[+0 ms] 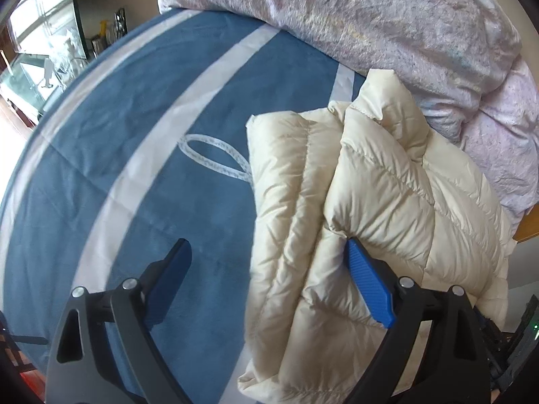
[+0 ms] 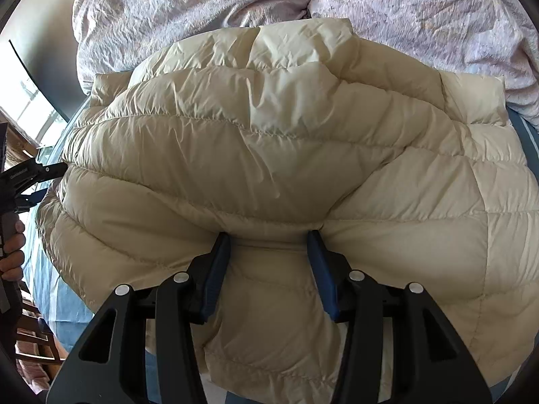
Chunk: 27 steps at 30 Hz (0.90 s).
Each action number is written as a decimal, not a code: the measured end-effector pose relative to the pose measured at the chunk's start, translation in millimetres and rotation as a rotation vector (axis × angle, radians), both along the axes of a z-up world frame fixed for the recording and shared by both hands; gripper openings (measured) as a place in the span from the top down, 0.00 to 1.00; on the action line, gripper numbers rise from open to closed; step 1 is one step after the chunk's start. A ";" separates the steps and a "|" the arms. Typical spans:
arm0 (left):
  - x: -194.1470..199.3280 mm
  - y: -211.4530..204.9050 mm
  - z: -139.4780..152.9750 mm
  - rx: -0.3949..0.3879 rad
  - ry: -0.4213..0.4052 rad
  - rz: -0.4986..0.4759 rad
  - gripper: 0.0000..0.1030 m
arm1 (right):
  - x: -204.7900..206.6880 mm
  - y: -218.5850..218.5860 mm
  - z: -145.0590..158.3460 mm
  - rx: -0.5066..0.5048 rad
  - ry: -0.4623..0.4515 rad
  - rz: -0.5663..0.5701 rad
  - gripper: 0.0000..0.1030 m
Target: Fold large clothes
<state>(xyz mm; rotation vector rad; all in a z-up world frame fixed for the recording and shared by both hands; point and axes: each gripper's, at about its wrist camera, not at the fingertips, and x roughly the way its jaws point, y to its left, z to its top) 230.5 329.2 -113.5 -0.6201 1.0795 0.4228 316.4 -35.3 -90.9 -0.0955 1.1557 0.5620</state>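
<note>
Left wrist view. Item: cream quilted puffer jacket [image 1: 353,208], folded into a thick bundle, lying on the right part of a blue bedspread [image 1: 134,128] with wide white stripes [image 1: 188,128] and a white loop pattern [image 1: 215,158]. Behind the jacket, touching its far edge: a heaped pale pink quilt [image 1: 387,23]. Left gripper [image 1: 269,256]: tongs spread wide apart, holding nothing. Its left finger [image 1: 168,282] hangs over bare bedspread; its right finger [image 1: 369,286] lies against the jacket's near fold, blue pad facing inward. Far left, beyond the bed edge: a window [image 1: 40,33] and some small objects on a ledge, too blurred to name. A strip of wooden surface [image 1: 529,225] shows at the right edge.

Right wrist view. Item: the same jacket [image 2: 269,155], filling most of the frame, its upper layer puffed up in horizontal quilted bands. The pink quilt [image 2: 202,6] runs across the top, touching the jacket's far side. Right gripper [image 2: 269,239]: tongs part-way apart, one finger at each side of a bunched fold at the jacket's near edge; both pads press into the cloth, so it is clamped on the jacket. At the left edge: the other gripper [image 2: 30,175] and the person's left hand [image 2: 13,245] around its handle. Bedspread [image 2: 50,286] visible lower left.
</note>
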 end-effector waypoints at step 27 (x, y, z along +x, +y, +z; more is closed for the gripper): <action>26.2 -57.0 37.5 0.005 -0.077 -0.108 0.84 | 4.9 -0.5 -3.2 0.004 0.022 0.014 0.52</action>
